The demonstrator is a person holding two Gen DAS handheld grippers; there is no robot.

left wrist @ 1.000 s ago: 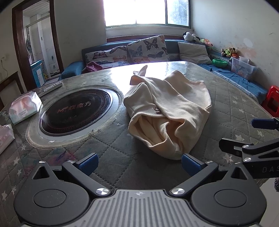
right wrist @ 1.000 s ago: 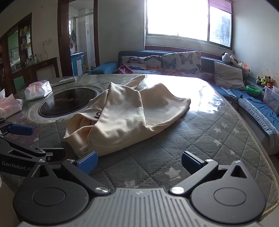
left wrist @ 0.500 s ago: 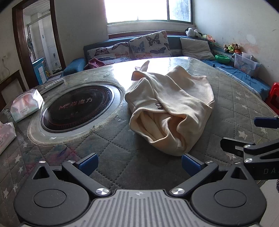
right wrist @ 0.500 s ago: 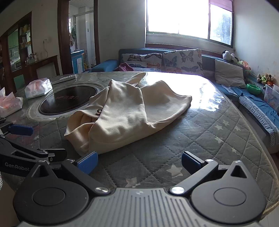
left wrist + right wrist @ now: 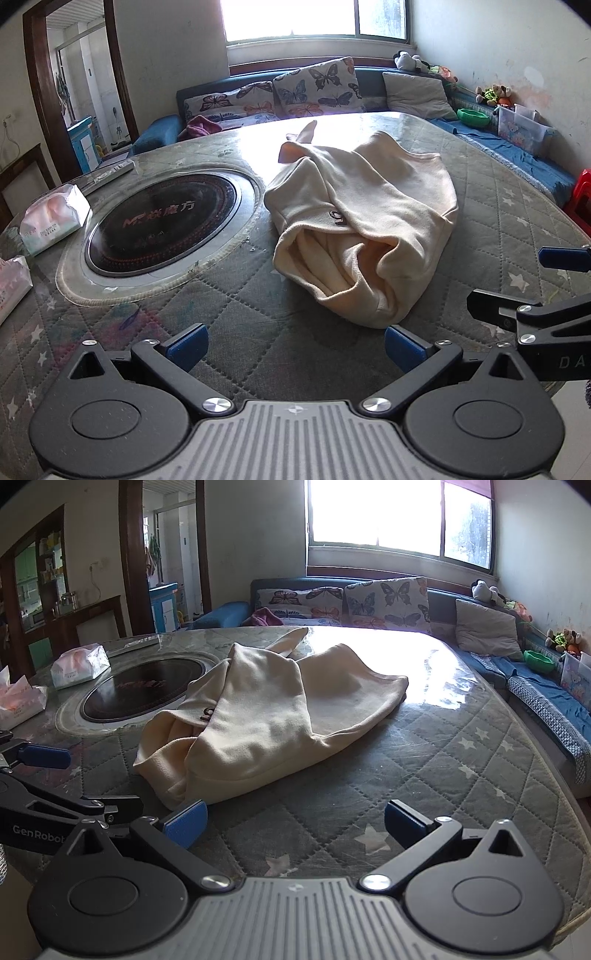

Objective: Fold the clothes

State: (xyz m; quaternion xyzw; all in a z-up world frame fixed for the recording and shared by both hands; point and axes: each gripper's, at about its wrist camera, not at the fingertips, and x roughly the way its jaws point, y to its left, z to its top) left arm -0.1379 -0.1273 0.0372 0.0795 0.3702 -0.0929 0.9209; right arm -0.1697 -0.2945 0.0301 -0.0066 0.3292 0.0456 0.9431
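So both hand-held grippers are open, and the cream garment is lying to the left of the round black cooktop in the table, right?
Not quite. Both the left hand-held gripper and the right hand-held gripper are open, but the cream garment lies to the right of the round black cooktop, as the left wrist view shows.

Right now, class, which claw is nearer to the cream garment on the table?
Roughly equal; perhaps the right claw, its left fingertip at the cream garment's near hem. The left claw sits just short, its right fingertip by that hem.
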